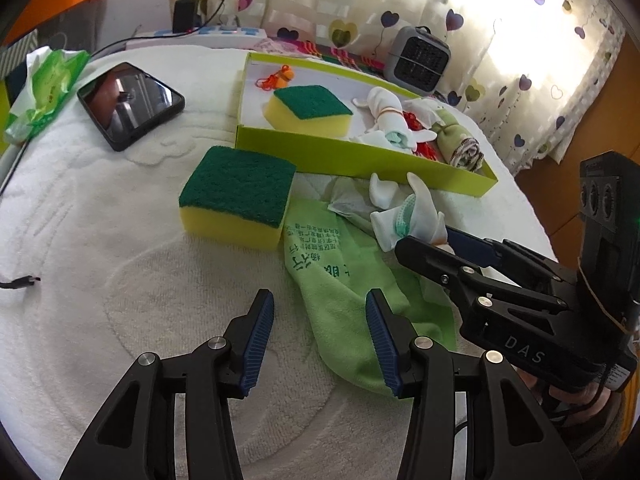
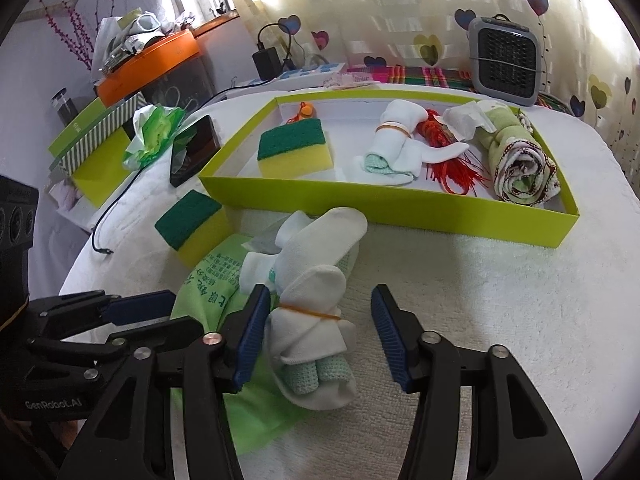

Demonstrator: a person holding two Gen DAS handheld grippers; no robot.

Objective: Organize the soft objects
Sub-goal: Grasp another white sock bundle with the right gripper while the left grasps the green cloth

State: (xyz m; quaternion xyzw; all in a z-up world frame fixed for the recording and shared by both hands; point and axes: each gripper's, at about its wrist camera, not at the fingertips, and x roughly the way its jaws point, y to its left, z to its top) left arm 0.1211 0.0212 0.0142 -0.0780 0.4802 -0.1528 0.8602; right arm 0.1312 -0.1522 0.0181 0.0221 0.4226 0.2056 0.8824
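Note:
A white cloth bundle [image 2: 316, 332] tied with an orange rubber band lies on a green microfibre cloth [image 2: 208, 292] printed with text. My right gripper [image 2: 318, 300] is open around the bundle: the left pad touches its side and the right pad stands apart. My left gripper [image 1: 319, 300] hangs open and holds nothing, its right finger over the green cloth [image 1: 340, 292]. A loose yellow-green sponge [image 1: 236, 200] sits beside the cloth. Behind them the lime tray [image 2: 380, 208] holds a sponge [image 2: 294, 152], a white bundle [image 2: 394, 144], a red tassel [image 2: 448, 160] and a rolled green towel [image 2: 516, 168].
Everything rests on a white towel-covered surface [image 1: 100, 280]. At the back left lie a black phone [image 1: 130, 102], a green tissue pack [image 1: 48, 84] and a cable end [image 1: 24, 282]. A grey heater [image 2: 506, 60] stands behind the tray. An orange box [image 2: 148, 68] sits far left.

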